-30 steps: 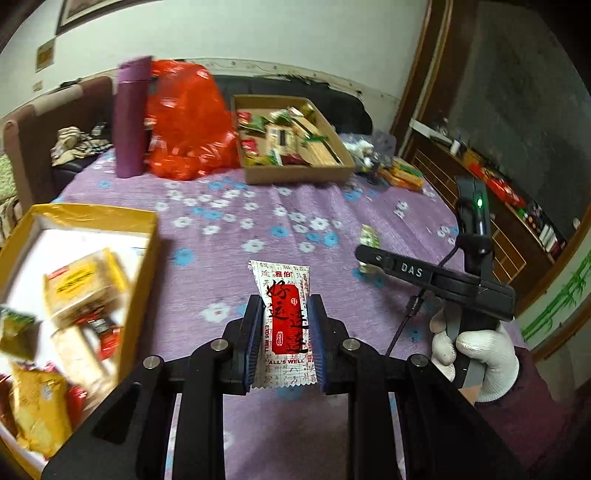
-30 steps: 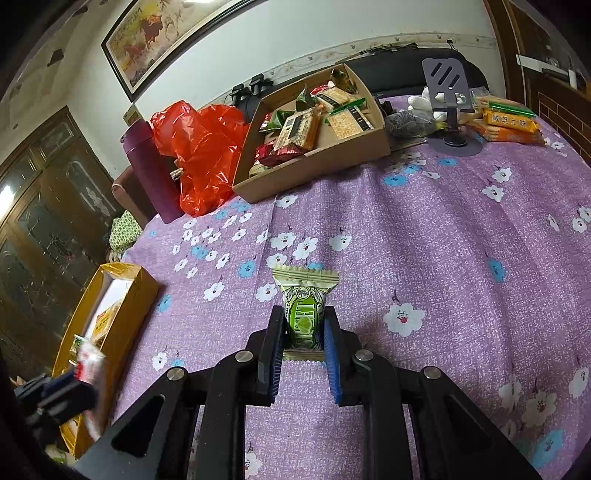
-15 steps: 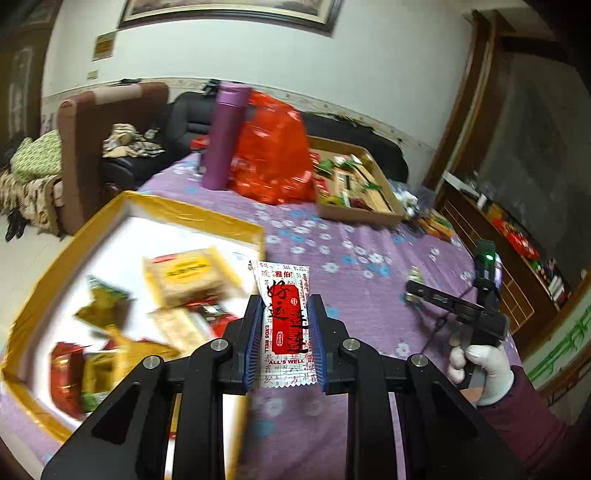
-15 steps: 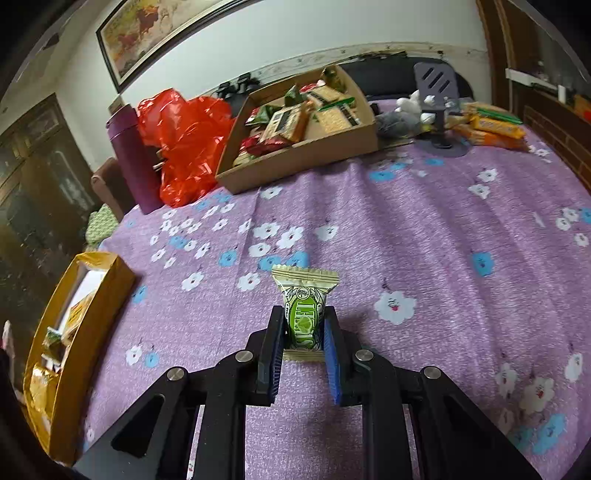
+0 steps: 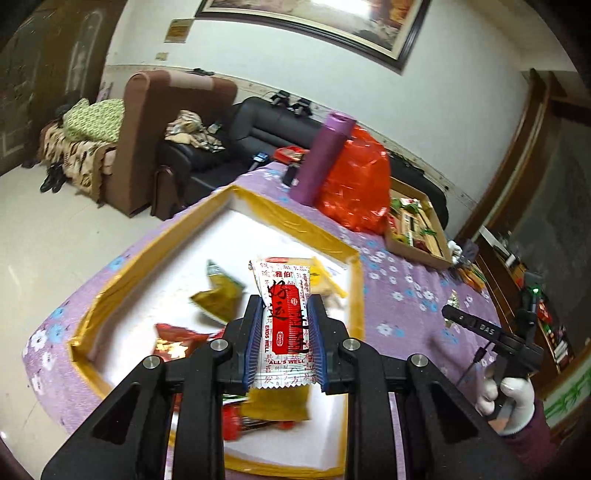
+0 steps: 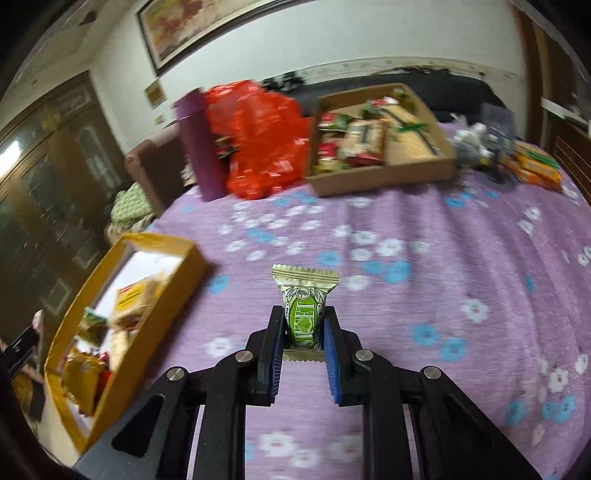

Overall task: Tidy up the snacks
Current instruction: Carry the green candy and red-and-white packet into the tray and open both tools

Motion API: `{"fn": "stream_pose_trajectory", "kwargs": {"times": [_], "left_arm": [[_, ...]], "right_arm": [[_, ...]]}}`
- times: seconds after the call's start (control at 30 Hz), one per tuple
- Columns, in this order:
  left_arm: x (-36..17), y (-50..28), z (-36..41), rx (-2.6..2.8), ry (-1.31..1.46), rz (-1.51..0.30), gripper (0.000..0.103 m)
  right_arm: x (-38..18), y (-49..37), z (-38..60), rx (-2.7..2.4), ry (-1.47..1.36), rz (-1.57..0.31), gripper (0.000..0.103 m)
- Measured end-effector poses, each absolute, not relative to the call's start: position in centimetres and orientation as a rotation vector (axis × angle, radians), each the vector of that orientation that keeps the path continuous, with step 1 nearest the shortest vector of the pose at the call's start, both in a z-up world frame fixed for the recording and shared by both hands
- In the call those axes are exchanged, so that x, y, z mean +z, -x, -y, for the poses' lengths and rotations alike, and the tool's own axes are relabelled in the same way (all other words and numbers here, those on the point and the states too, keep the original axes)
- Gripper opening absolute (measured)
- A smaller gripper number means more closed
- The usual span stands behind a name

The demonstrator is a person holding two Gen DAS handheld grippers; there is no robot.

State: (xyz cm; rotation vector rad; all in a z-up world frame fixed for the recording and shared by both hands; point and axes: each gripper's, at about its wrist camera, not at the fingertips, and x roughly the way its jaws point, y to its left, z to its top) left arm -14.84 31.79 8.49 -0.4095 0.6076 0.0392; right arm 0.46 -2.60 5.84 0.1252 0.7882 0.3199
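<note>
1. Two tools, each closed on one snack. The left tool point(image 5: 284, 341) is clamped on a red-and-white packet point(image 5: 285, 325); the right tool point(image 6: 303, 345) pinches a small green wrapped sweet point(image 6: 304, 317) by its lower half.
2. The relation that matters: the yellow tray point(image 5: 288, 218) lies directly below and ahead of the left tool, so the packet hangs over the tray's white floor, above the snacks already lying there. The packet's long axis runs along the tool's fingers, pointing away from the wrist toward the tray's far corner.
3. For the right tool, the same tray point(image 6: 166, 295) sits well off to its left and slightly ahead, with bare cloth between. The sweet stands upright in the grip, its crimped end pointing forward.
4. The left hand is plainly the nearer to the tray; I judge its drop comes first, the right tool needing to travel leftward before letting go.
5. The counter point(image 6: 424, 229) wears a purple cloth with white and blue flowers. Far ahead of the right tool stand a cardboard box point(image 6: 384, 177) of mixed snacks, a red plastic bag point(image 6: 258, 140) and a purple bottle point(image 6: 197, 144).
6. Beyond the counter: a black sofa point(image 5: 221, 147), a brown armchair point(image 5: 147, 122), and a framed painting point(image 5: 332, 26) on a white wall.
</note>
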Motion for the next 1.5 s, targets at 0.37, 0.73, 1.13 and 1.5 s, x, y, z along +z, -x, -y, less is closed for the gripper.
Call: {"fn": "stream_pose_trajectory", "kwargs": {"times": [0.37, 0.73, 1.13, 1.5], "left_arm": [[6.4, 14.8, -33.9, 0.051, 0.440, -0.627, 0.022], [6.0, 14.0, -34.5, 0.049, 0.411, -0.650, 0.022], [5.0, 12.9, -35.4, 0.041, 0.430, -0.676, 0.022], [4.1, 12.0, -34.8, -0.008, 0.476, -0.709, 0.031]], "right_arm": [[6.5, 1.7, -8.2, 0.525, -0.002, -0.832, 0.020], [5.1, 1.5, -17.6, 0.646, 0.136, -0.889, 0.020], [3.6, -1.7, -23.1, 0.731, 0.163, -0.953, 0.020], [3.4, -3.4, -24.1, 0.738, 0.100, -0.969, 0.030]]}}
